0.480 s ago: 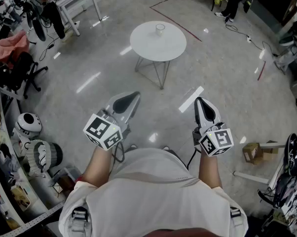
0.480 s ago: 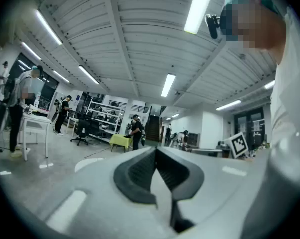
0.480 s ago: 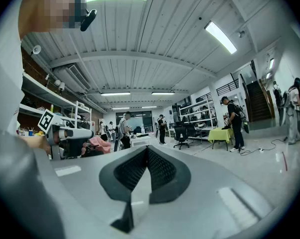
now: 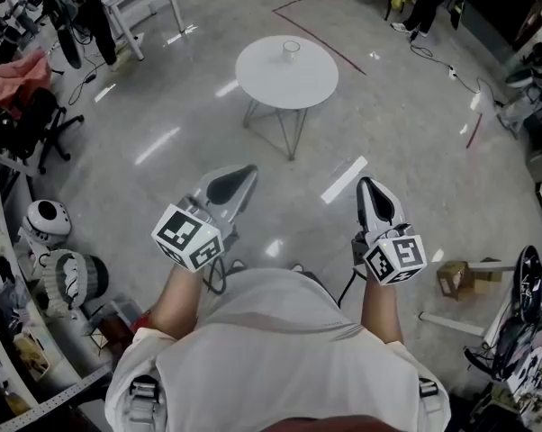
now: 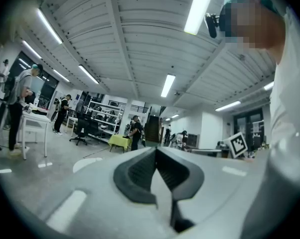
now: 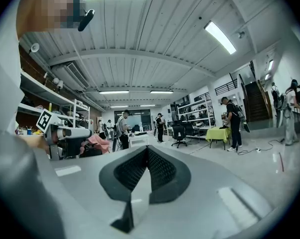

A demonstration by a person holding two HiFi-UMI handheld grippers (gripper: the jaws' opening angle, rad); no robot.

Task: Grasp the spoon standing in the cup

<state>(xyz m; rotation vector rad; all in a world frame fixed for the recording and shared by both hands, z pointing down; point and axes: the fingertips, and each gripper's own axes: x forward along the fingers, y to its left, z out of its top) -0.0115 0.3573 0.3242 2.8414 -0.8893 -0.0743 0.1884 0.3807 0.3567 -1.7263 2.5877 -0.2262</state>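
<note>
Both jaw pairs closed, empty: left gripper [image 4: 237, 178], right gripper [image 4: 371, 190], well short of table [image 4: 280, 84]; cup [image 4: 292, 50] on its far side, spoon unresolved. We should walk closer, open right jaws early.

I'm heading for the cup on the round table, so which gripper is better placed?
Left, only marginally: the left gripper sits slightly nearer the cup on the round table than the right gripper. Both are shut and far off.
</note>
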